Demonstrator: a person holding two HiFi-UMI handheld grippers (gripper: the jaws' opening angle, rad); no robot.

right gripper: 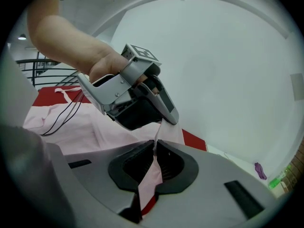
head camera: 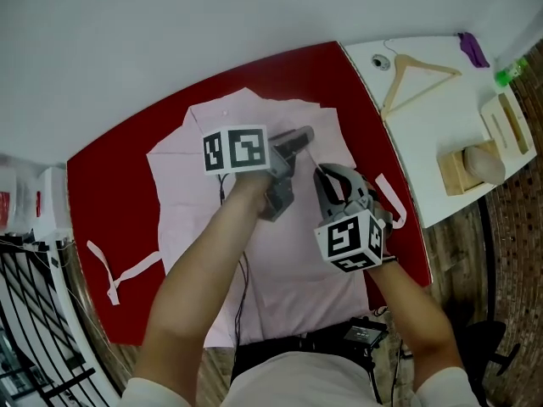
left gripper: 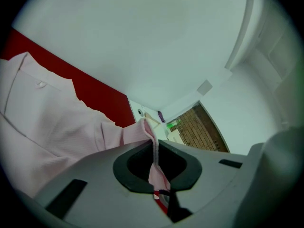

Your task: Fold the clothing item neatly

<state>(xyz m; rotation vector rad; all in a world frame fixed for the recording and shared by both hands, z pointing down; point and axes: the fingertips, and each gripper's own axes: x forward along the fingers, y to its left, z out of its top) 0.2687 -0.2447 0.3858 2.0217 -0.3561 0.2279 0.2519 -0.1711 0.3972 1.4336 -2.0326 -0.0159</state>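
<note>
The pink shirt lies spread on the red table; the left gripper and right gripper hang close together above its middle — each clamped on a thin lifted fold of soft, fine-ribbed cloth.

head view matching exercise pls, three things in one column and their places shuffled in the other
Things:
1 pink shirt
2 wooden hanger
3 white strip

Places:
A on the white table at the right
B loose on the red surface, left of the shirt
C spread across the middle of the red surface

Pairs: 1-C, 2-A, 3-B
</note>
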